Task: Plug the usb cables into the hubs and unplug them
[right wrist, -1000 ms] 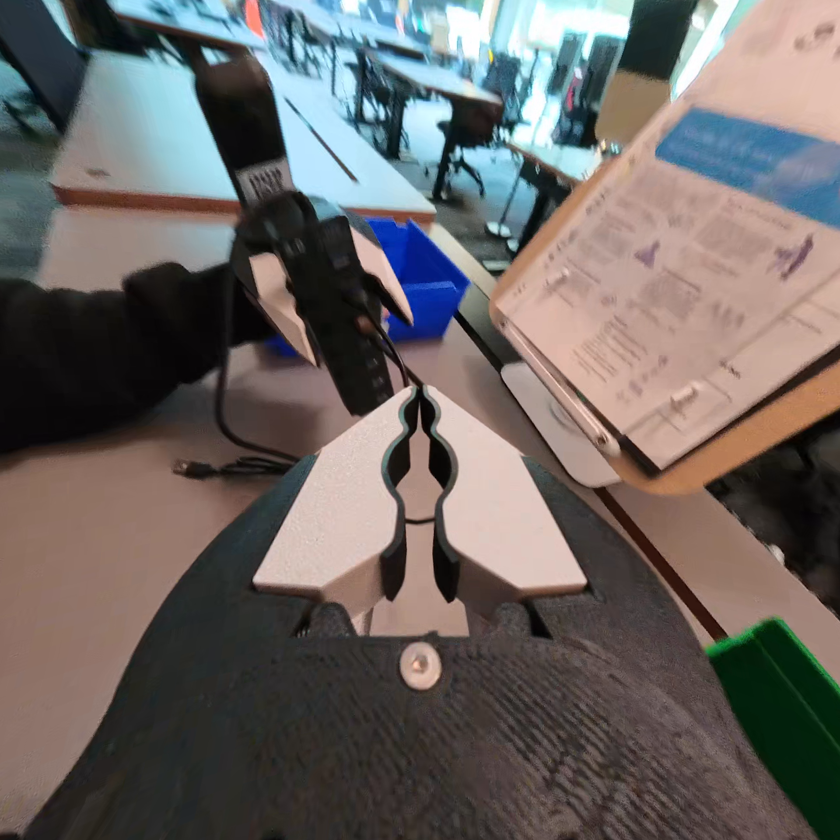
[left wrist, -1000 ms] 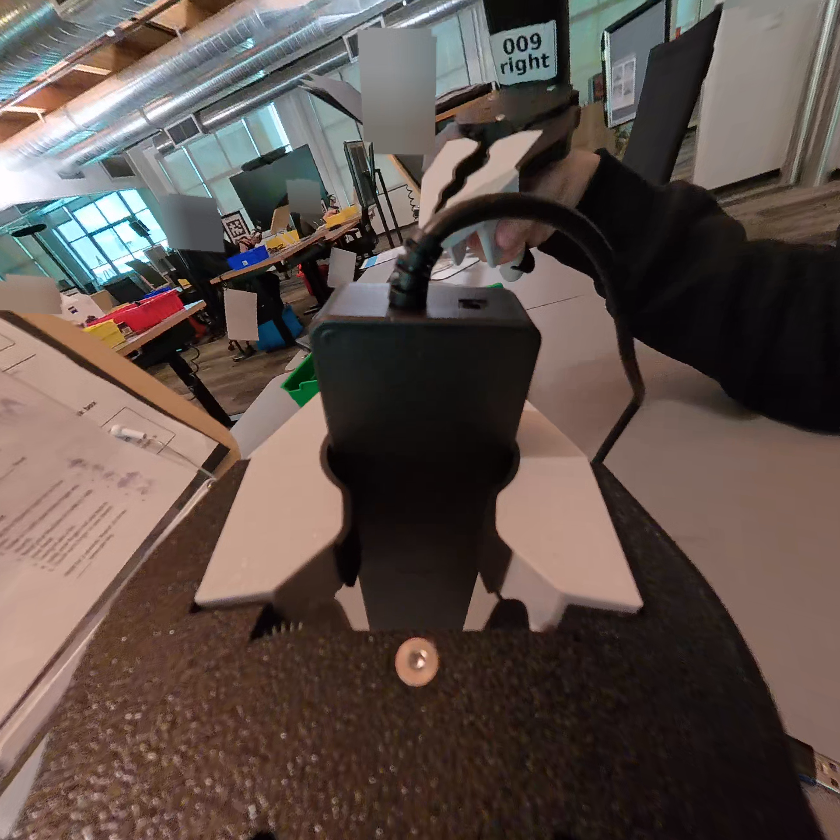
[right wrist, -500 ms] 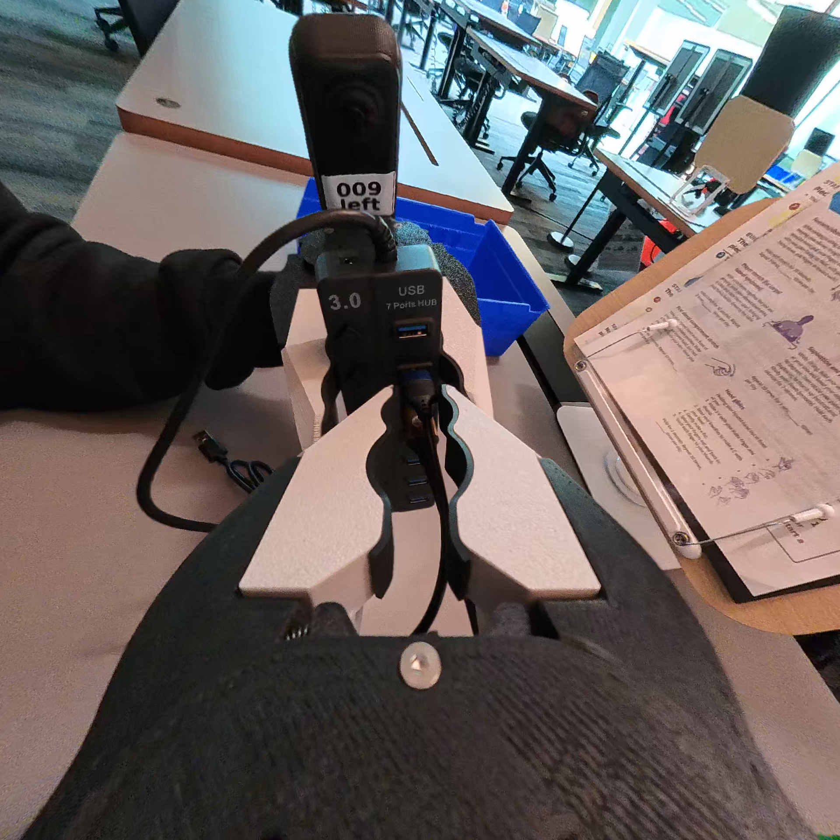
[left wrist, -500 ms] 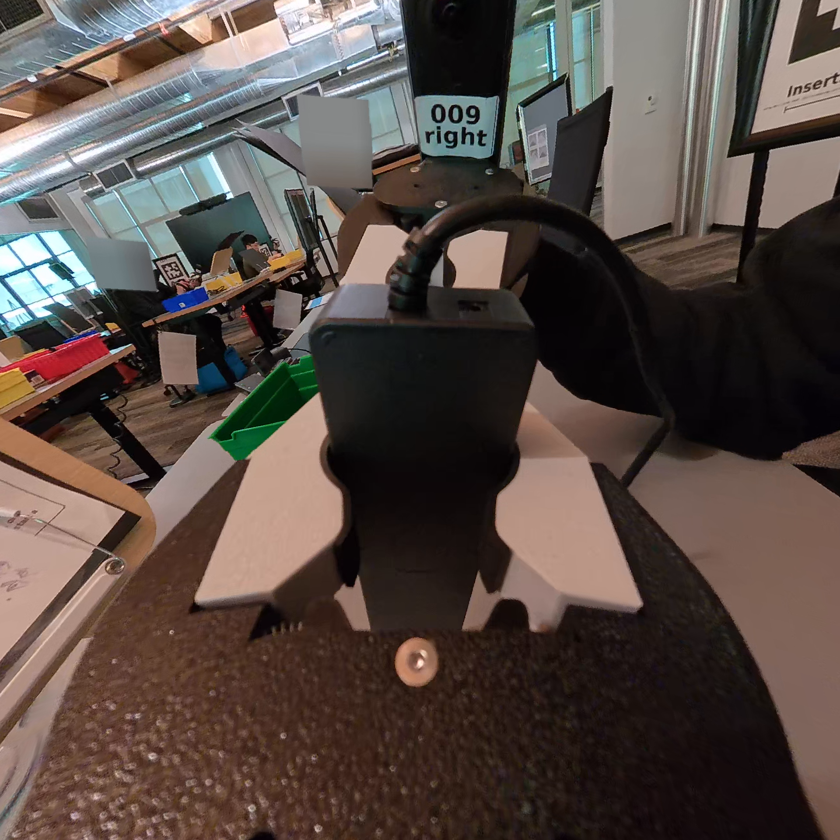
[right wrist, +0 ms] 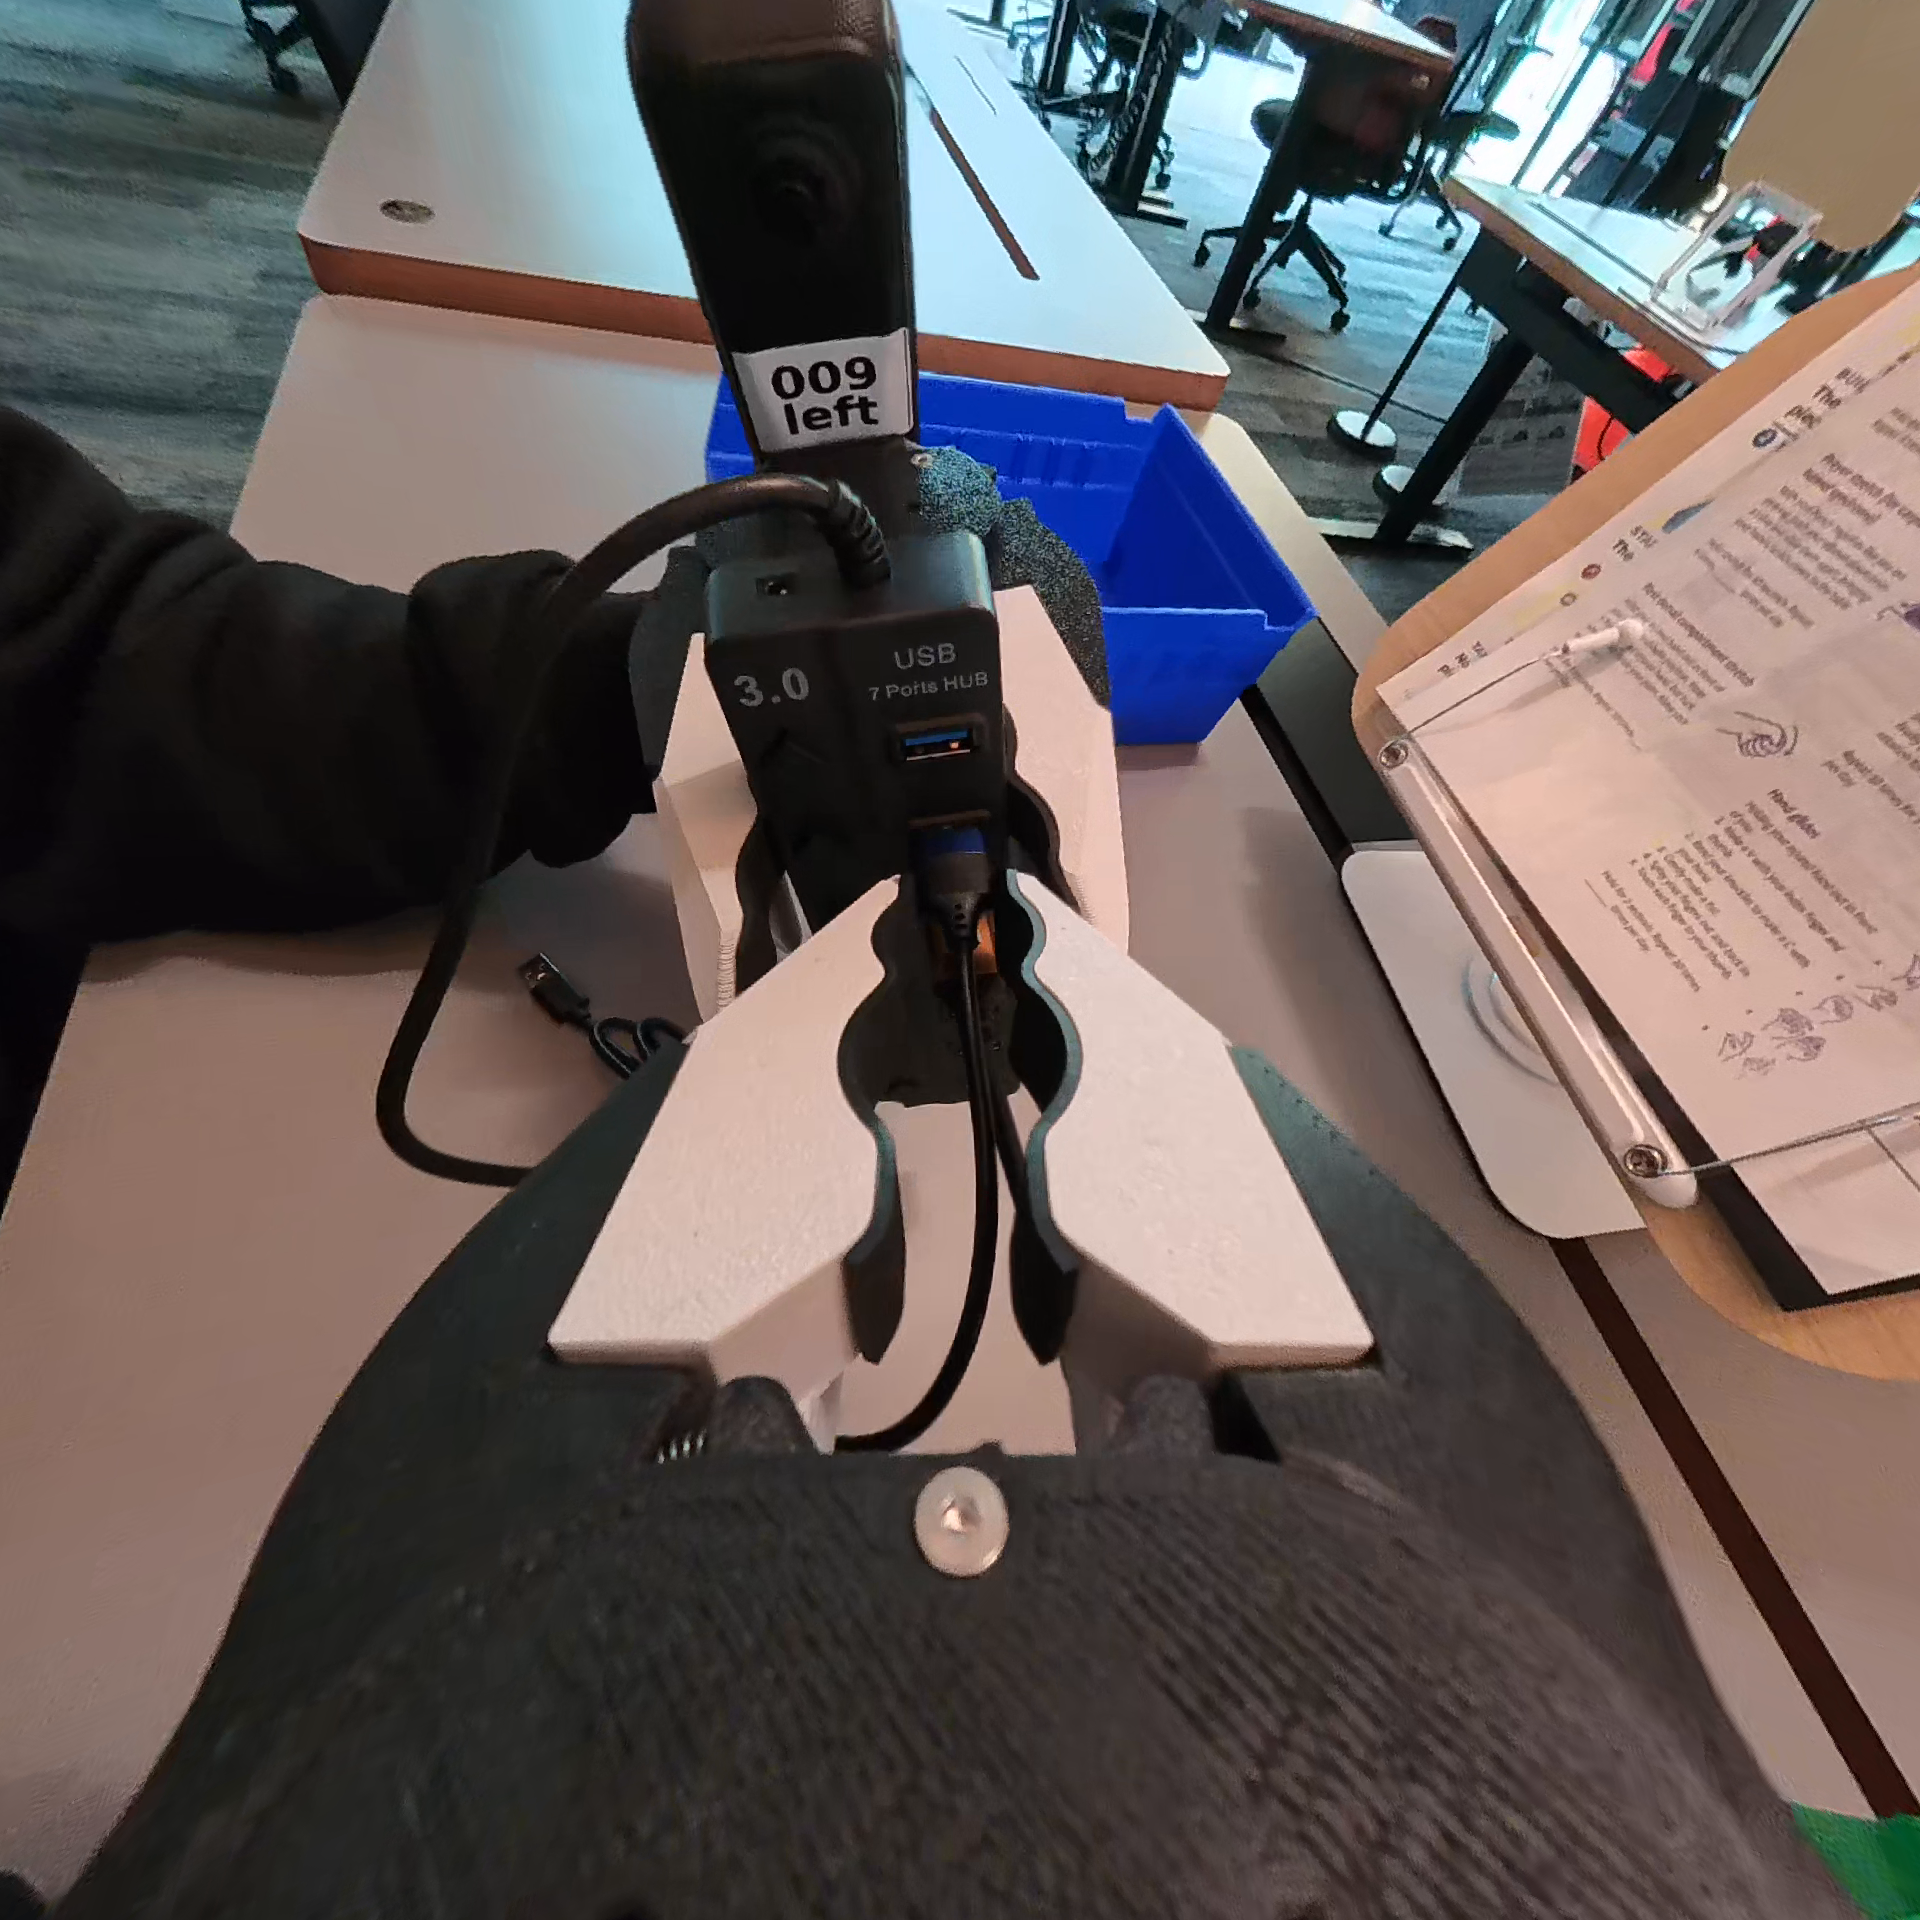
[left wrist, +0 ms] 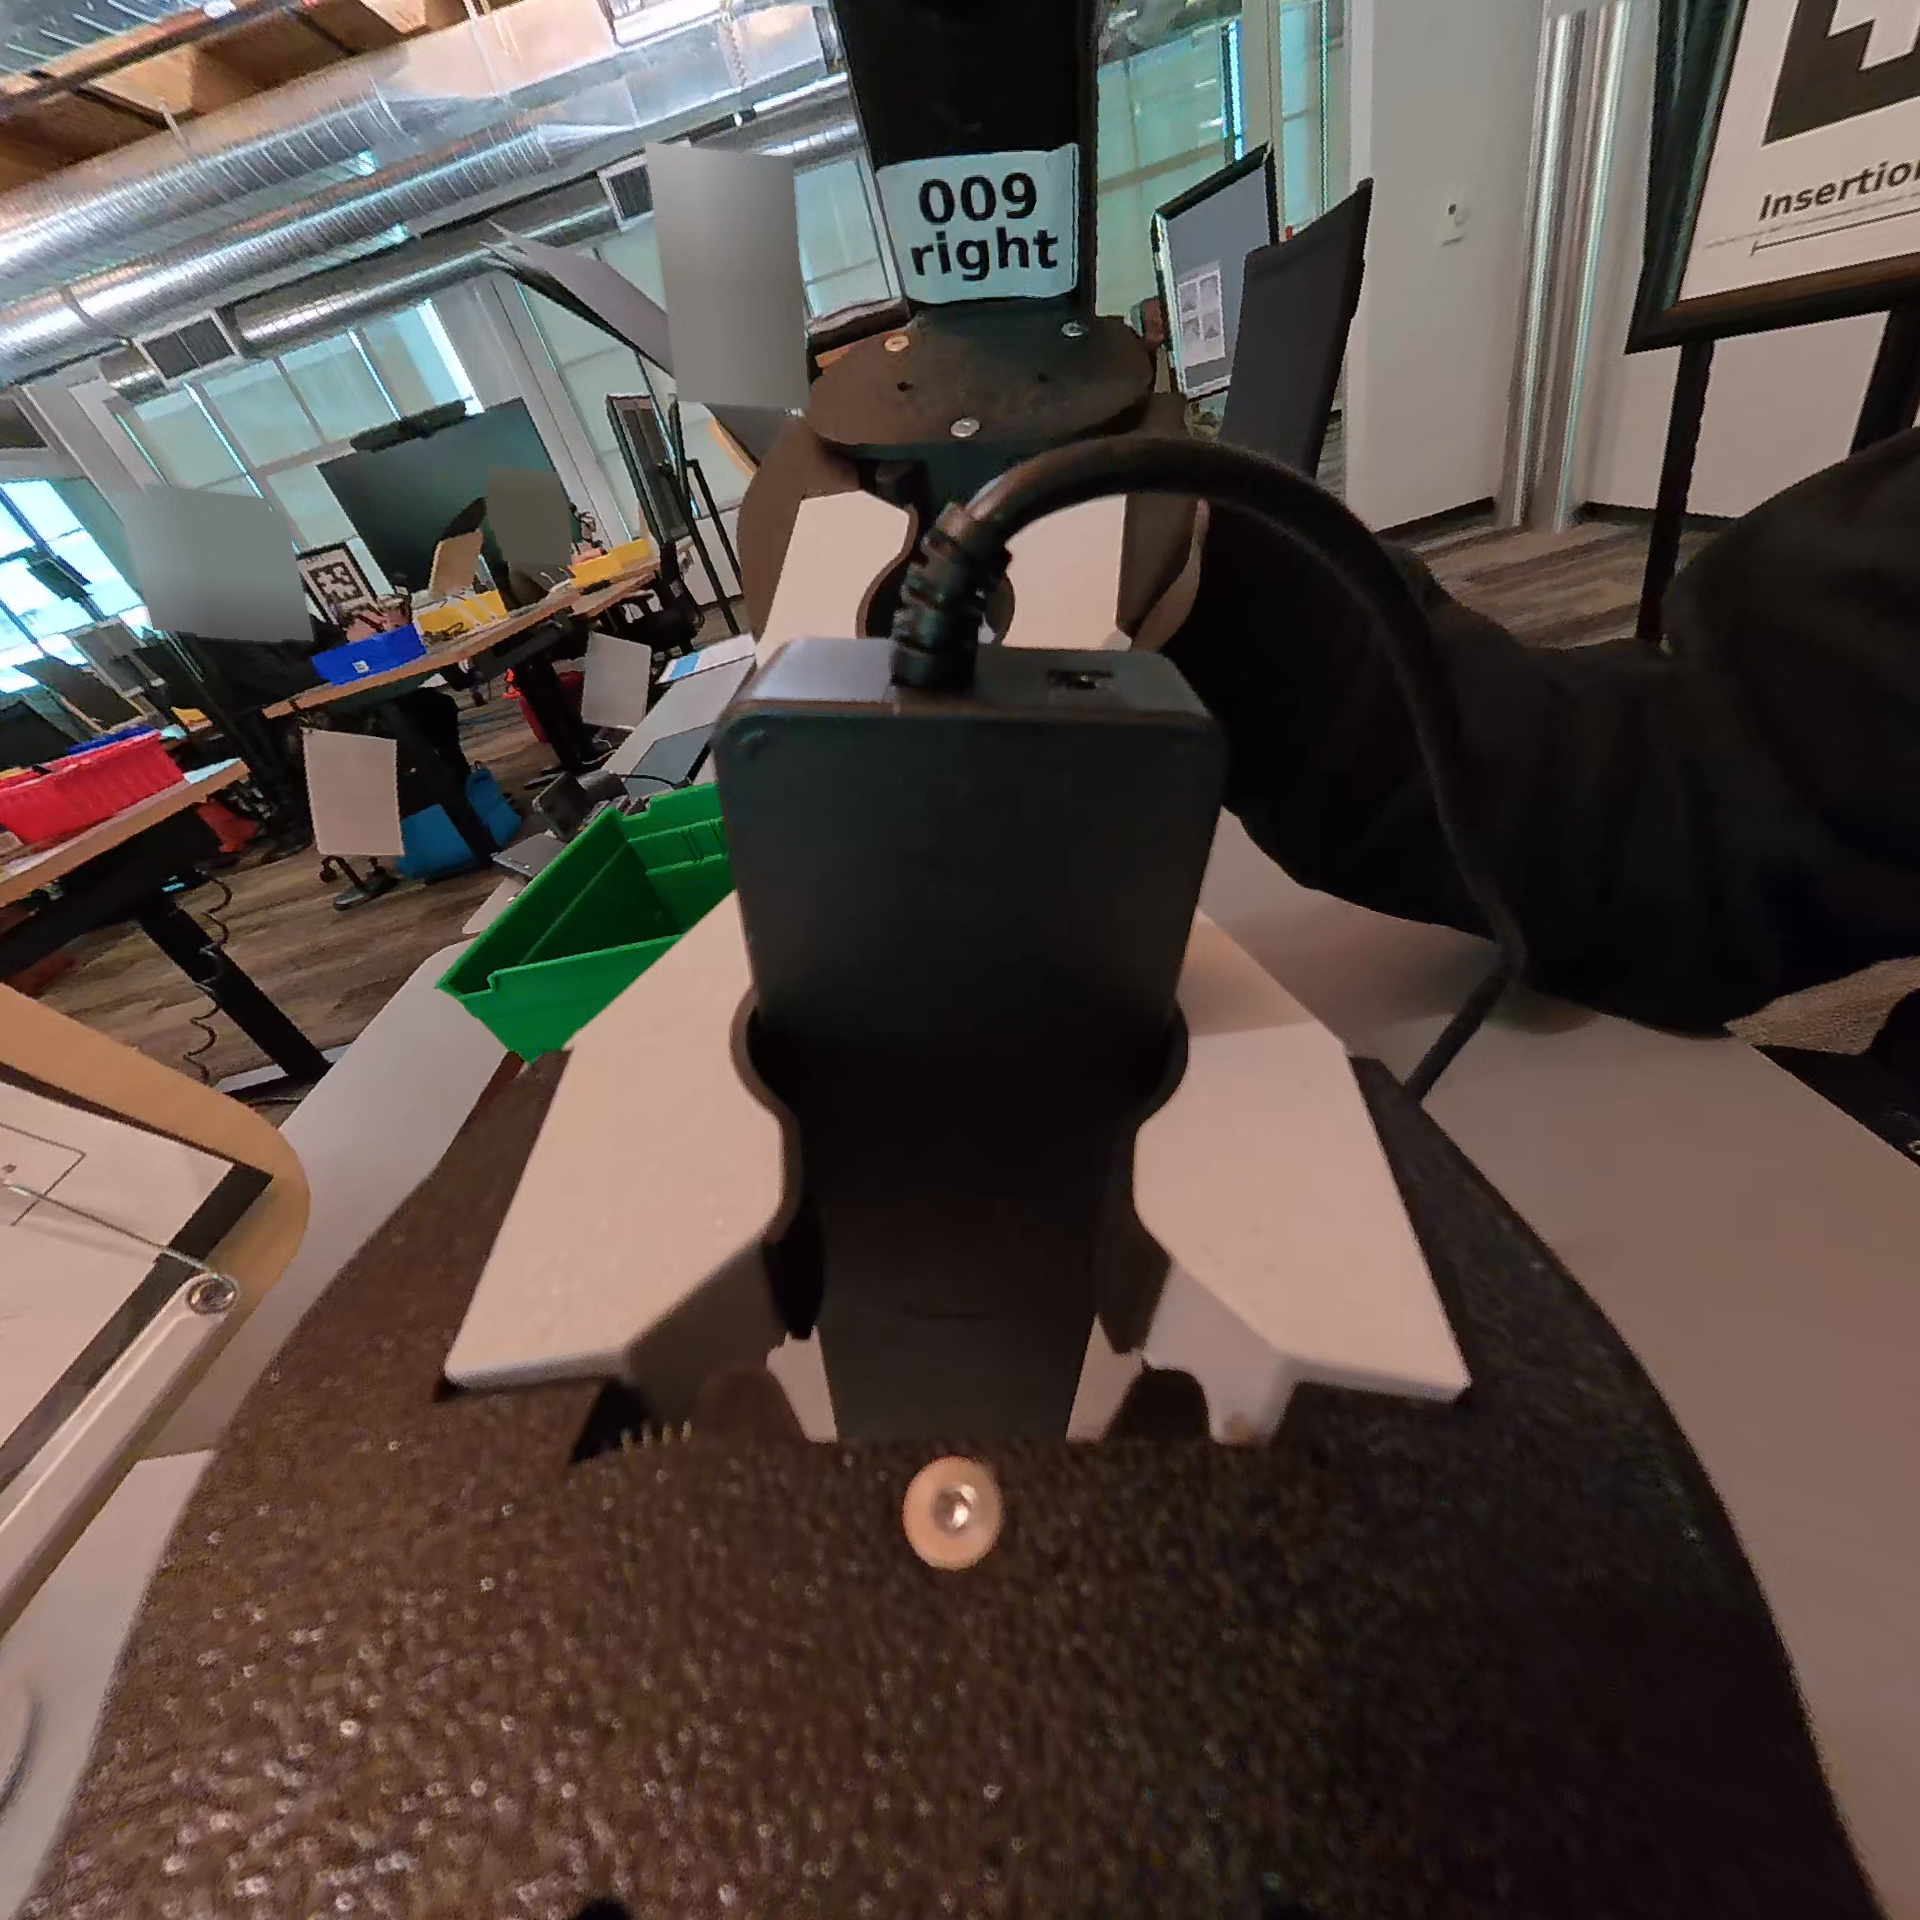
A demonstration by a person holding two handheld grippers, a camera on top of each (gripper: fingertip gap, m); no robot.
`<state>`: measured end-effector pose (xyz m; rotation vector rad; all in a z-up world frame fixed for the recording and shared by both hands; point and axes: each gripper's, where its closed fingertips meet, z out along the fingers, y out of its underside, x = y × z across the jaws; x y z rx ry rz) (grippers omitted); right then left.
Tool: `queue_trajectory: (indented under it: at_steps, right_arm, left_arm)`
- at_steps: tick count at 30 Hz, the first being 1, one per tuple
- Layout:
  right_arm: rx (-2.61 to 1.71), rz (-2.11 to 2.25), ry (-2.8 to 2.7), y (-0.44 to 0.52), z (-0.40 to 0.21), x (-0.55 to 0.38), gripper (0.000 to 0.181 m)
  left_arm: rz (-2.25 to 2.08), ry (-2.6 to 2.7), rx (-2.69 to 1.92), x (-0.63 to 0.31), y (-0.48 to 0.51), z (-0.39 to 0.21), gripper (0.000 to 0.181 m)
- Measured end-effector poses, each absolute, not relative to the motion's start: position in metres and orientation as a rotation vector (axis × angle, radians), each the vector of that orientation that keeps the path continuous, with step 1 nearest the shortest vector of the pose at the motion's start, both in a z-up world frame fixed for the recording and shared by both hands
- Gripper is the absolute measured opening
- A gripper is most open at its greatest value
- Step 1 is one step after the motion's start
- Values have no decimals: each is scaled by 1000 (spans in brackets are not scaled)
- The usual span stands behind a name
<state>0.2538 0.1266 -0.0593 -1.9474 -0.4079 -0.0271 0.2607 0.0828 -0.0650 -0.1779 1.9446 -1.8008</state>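
White label (left wrist: 982,223), lettered hub (right wrist: 852,675), printed sheet (right wrist: 1714,883), framed sign (left wrist: 1829,135)

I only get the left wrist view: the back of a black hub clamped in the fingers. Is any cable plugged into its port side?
Observer: Yes. The right wrist view shows a USB plug seated in the second port of the hub.
Reviewer: Is the right gripper holding it?
Observer: The right gripper looks closed on the plug's rear, with the thin cable trailing between its fingers.
Reviewer: Anything unplugged nearby?
Observer: One loose connector lies on the table, left of the hub.
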Motion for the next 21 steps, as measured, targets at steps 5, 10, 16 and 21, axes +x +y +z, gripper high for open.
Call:
queue_trajectory:
  at_steps: [5,10,16,21]
  right_arm:
    - [-1951,-39,-405,124,-57,254,14]
    - [-1770,-290,-86,41,-2,328,13]
    - [-1486,-782,223,-58,51,391,14]
    - [-1627,-901,272,-78,-6,445,14]
  left_arm:
    - [-1760,1938,-181,262,81,-62,62]
    - [-1745,1687,-416,265,166,-29,61]
    - [-1693,1661,-430,264,162,-12,61]
    - [-1727,1667,-424,264,152,-10,61]
